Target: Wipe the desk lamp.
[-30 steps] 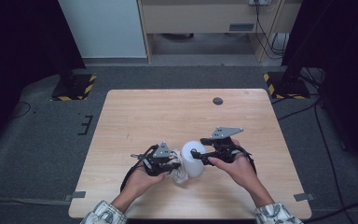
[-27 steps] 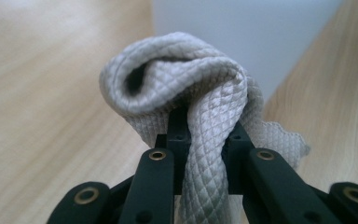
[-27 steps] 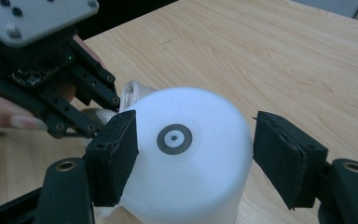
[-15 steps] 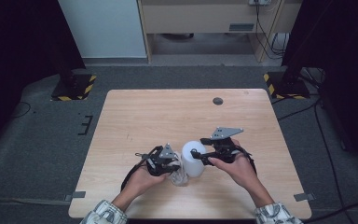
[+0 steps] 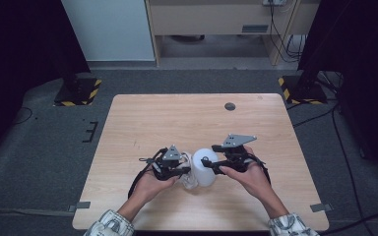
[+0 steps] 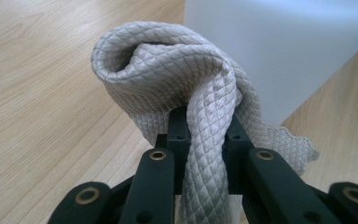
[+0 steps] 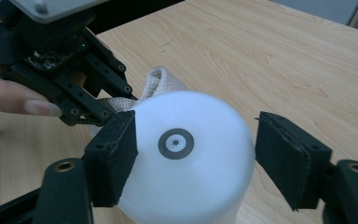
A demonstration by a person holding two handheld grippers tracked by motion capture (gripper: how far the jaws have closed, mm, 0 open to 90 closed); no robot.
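A white cylinder (image 5: 205,173) stands on the wooden table (image 5: 177,118) near its front edge, with a small grey round mark on its top (image 7: 175,143). My right gripper (image 7: 198,154) is open around the cylinder (image 7: 205,191): the left pad (image 7: 114,156) touches its side and the right pad (image 7: 291,158) stands a little apart. My left gripper (image 6: 206,126) is shut on a beige quilted cloth (image 6: 168,60), bunched up against the cylinder's wall (image 6: 284,46). From above, the left gripper (image 5: 183,169) presses the cloth (image 5: 189,181) to the cylinder's left side.
A small dark round hole (image 5: 230,106) sits in the table's far right part. Bare wood stretches behind and to both sides of the hands. Beyond the table are grey carpet, black stands with striped bases (image 5: 78,91) and cables.
My left gripper has shifted slightly toward the cylinder with the cloth. The right gripper and cylinder stay nearly where they were.
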